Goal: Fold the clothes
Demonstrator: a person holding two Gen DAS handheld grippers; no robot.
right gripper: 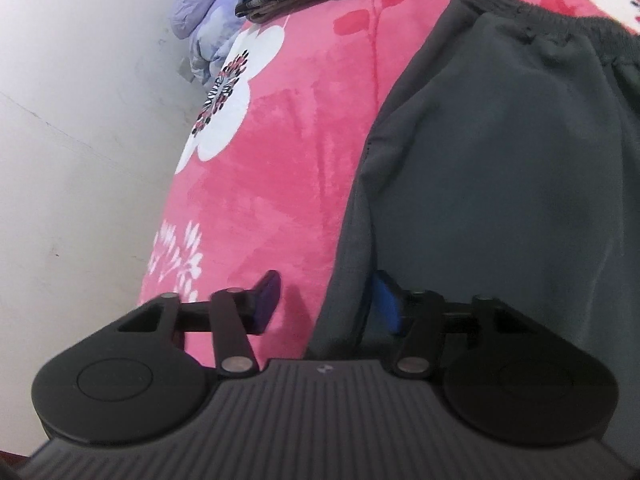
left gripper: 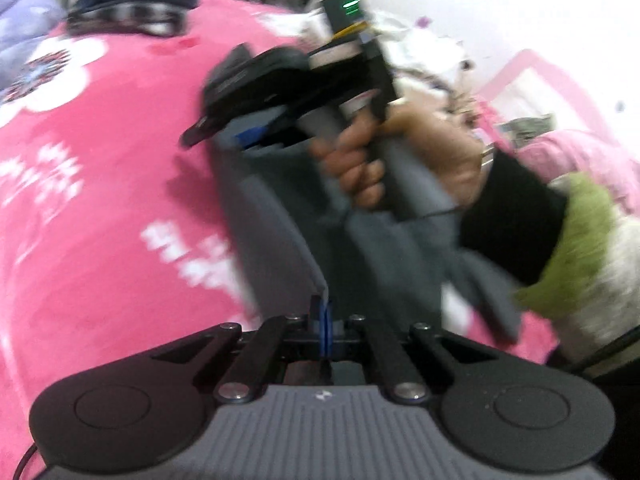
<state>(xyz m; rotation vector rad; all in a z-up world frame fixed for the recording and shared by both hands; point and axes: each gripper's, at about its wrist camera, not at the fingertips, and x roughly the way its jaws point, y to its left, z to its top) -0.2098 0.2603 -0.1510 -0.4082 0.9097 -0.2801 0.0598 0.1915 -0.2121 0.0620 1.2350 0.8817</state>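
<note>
I have the dark grey elastic-waist trousers [right gripper: 500, 140] lying on the pink flowered bed blanket [right gripper: 280, 160]. My left claw [left gripper: 323, 320] is clamped on their edge; my right claw [right gripper: 326, 304] straddles another edge, not yet pinching. Next, I judge: close, then lift and fold.

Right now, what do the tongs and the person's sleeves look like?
Both tongs, left and right, are black, with a grey ribbed body, round black side discs, silver pivot bolts and blue finger pads. The right unit has a grey handle, a green indicator light and thin black cable. The sleeve is green-and-white fleece over a black cuff.
</note>
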